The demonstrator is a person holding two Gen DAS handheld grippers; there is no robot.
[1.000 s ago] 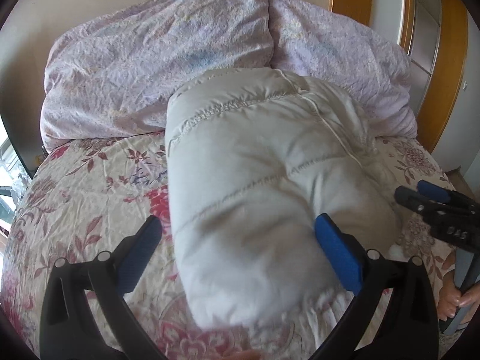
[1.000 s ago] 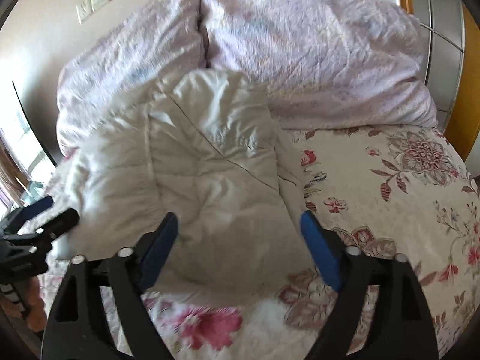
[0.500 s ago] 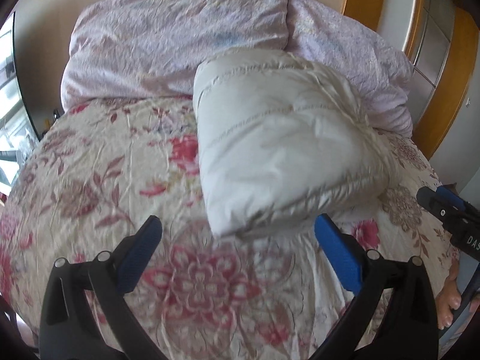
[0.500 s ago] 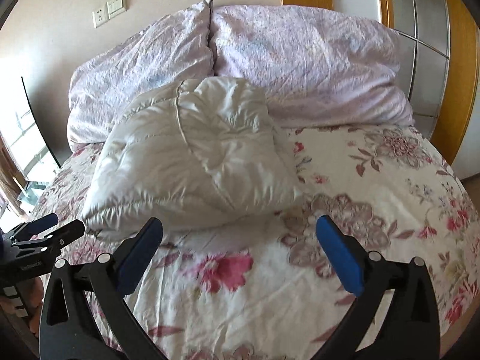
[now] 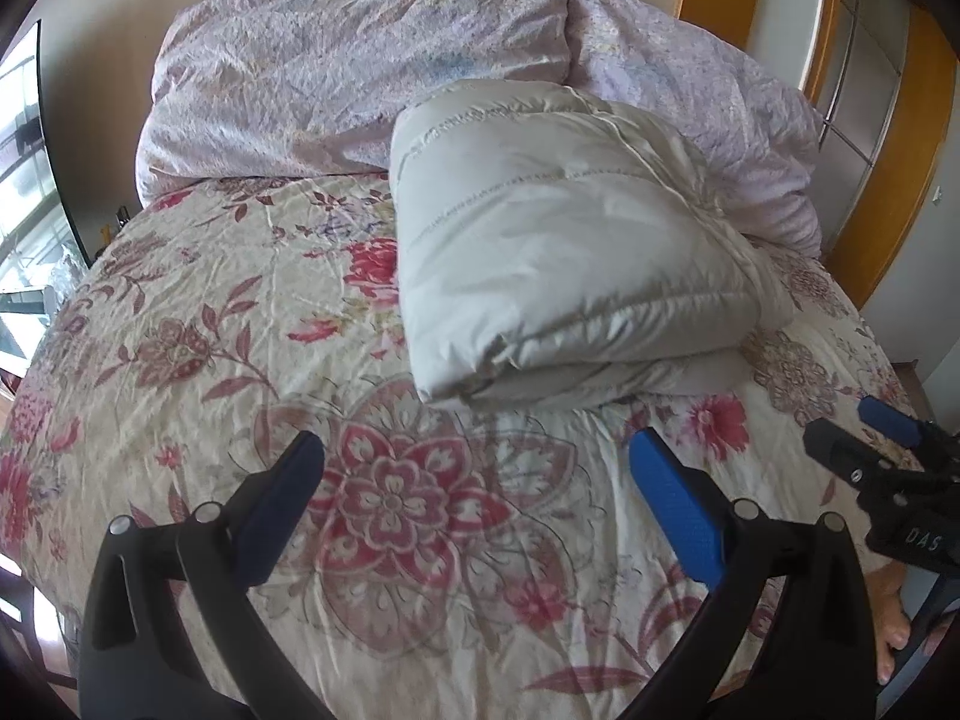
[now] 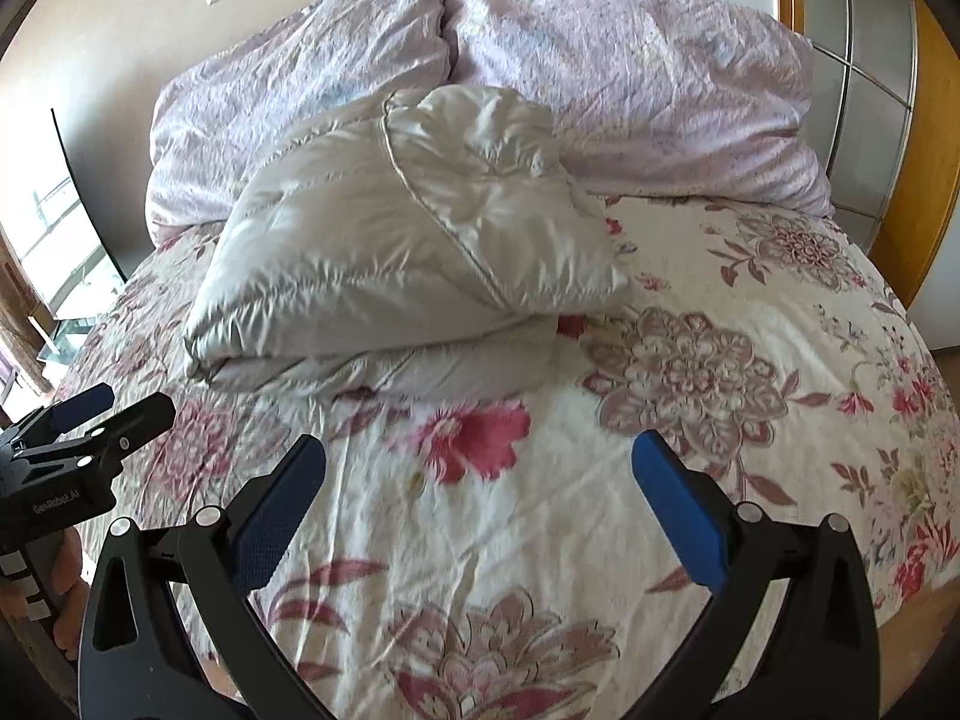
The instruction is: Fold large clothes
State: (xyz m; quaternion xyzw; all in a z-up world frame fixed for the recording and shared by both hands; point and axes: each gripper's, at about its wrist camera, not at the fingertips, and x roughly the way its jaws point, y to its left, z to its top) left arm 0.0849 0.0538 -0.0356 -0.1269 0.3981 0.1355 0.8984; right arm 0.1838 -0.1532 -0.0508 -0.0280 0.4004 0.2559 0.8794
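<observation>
Folded puffy white jacket [image 5: 564, 252] sits near the bed [image 5: 198, 312] head; both grippers, left gripper [image 5: 477, 501] and right gripper [image 6: 480, 498], spread wide, empty, over bare near-edge bedspread; "GenRoboAI" readable.

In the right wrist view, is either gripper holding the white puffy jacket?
No. The folded white jacket lies alone on the floral bedspread, while the right gripper and left gripper are open, apart from it.

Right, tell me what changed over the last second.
Both grippers drew back toward the foot of the bed: the left gripper and right gripper, which flanked the folded white puffer jacket a second ago, now hang open over bare floral bedspread. The jacket lies released and folded. The lilac pillows stayed put.
</observation>
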